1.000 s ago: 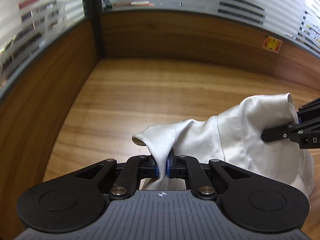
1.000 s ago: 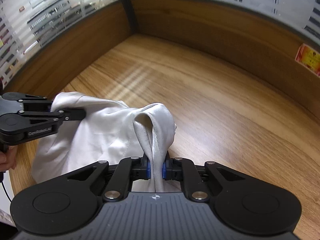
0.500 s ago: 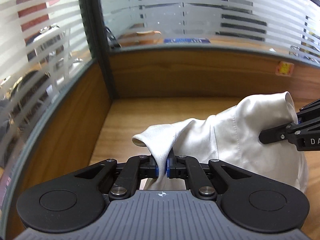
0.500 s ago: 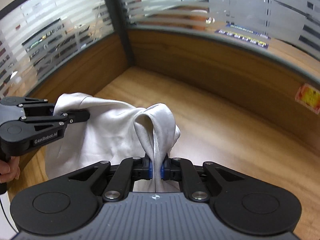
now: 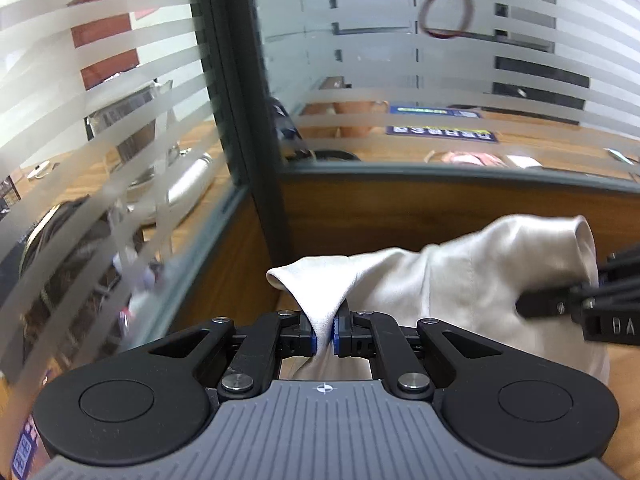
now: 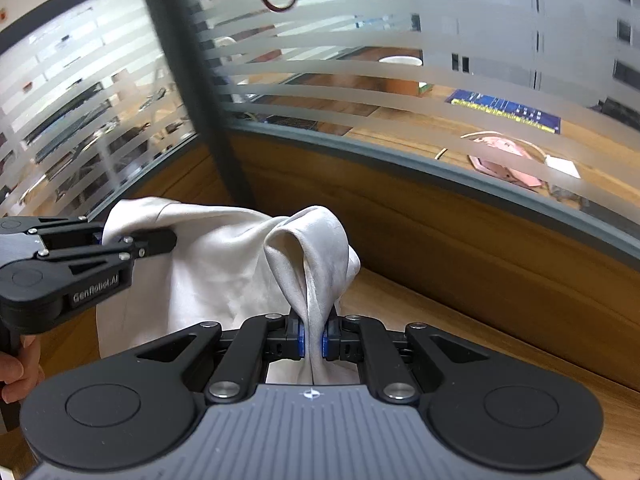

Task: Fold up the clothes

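A shiny off-white garment [image 5: 472, 280] hangs lifted between my two grippers. My left gripper [image 5: 325, 332] is shut on one bunched edge of it, which pokes up between the blue pads. My right gripper [image 6: 313, 340] is shut on another folded edge of the same garment [image 6: 224, 264]. In the left wrist view the right gripper [image 5: 576, 308] shows at the right edge against the cloth. In the right wrist view the left gripper [image 6: 72, 264] shows at the left, held by a hand. The cloth's lower part is hidden behind the grippers.
A wooden table [image 6: 400, 312] lies below, bounded by a wooden partition wall [image 6: 480, 240] topped with striped frosted glass [image 6: 400, 60]. A dark corner post [image 5: 248, 140] stands ahead. A reddish loop [image 5: 446, 8] hangs above.
Both grippers have risen and tilted upward with the garment held; the table has dropped out of most of the view and the glass partition now fills it.
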`<action>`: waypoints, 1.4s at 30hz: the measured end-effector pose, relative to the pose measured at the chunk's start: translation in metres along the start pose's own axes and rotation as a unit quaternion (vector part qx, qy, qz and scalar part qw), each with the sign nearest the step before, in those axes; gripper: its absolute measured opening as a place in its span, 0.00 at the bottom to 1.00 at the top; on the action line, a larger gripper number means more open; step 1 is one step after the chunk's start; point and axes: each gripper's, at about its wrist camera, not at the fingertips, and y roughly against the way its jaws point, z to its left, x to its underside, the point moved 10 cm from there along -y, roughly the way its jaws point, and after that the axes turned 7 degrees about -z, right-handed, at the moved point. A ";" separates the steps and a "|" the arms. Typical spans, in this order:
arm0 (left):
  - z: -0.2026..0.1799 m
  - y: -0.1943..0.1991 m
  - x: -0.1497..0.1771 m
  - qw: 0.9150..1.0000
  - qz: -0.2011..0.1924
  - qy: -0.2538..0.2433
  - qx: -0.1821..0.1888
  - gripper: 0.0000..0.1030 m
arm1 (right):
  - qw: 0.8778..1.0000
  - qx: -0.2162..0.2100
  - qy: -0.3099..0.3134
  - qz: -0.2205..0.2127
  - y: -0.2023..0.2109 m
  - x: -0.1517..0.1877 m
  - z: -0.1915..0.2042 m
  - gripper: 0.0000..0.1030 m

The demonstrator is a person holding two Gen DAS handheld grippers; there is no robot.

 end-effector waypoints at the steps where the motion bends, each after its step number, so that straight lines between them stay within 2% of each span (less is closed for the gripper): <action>1: 0.002 -0.006 0.000 1.000 0.008 0.002 -0.001 0.13 | 1.000 0.006 -0.005 0.003 -0.008 -0.002 -0.003 0.08; 2: 0.003 -0.011 0.000 1.000 0.018 0.006 -0.003 0.14 | 1.000 0.011 -0.008 0.009 -0.014 -0.003 -0.007 0.11; 3: 0.005 -0.017 0.000 1.000 0.027 0.010 -0.004 0.16 | 1.000 0.014 -0.007 0.010 -0.015 -0.003 -0.008 0.17; 4: 0.006 -0.021 0.001 0.999 0.036 0.010 -0.003 0.22 | 1.000 0.018 -0.004 0.012 -0.015 -0.002 -0.009 0.22; 6: 0.007 -0.026 0.002 0.999 0.044 0.009 -0.003 0.33 | 1.000 0.024 0.000 0.015 -0.017 -0.001 -0.011 0.49; 8: 0.009 -0.028 0.002 0.999 0.042 0.007 -0.007 0.38 | 0.999 0.031 0.004 0.017 -0.018 -0.001 -0.013 0.64; 9: 0.010 -0.028 0.003 0.999 0.043 0.007 -0.010 0.42 | 0.999 0.034 0.006 0.019 -0.019 0.000 -0.014 0.66; 13: 0.009 -0.027 0.007 0.999 0.046 0.016 -0.012 0.53 | 0.998 0.047 0.015 0.024 -0.022 0.001 -0.018 0.71; 15: 0.009 -0.023 0.008 0.999 0.044 0.016 -0.009 0.56 | 0.998 0.053 0.019 0.027 -0.023 0.002 -0.020 0.72; 21: 0.000 -0.011 0.012 0.998 0.053 0.013 0.010 0.61 | 0.997 0.063 0.020 0.031 -0.017 0.008 -0.025 0.72; 27: -0.015 0.000 0.025 0.997 0.070 0.006 0.022 0.61 | 0.996 0.075 0.011 0.046 -0.012 0.028 -0.031 0.72; 35: -0.031 0.023 0.039 0.996 0.081 0.004 0.028 0.63 | 0.996 0.071 -0.005 0.050 0.018 0.049 -0.028 0.72; 42: -0.047 0.064 0.053 0.996 0.086 0.008 0.029 0.71 | 0.997 0.065 -0.008 0.044 0.059 0.060 -0.022 0.74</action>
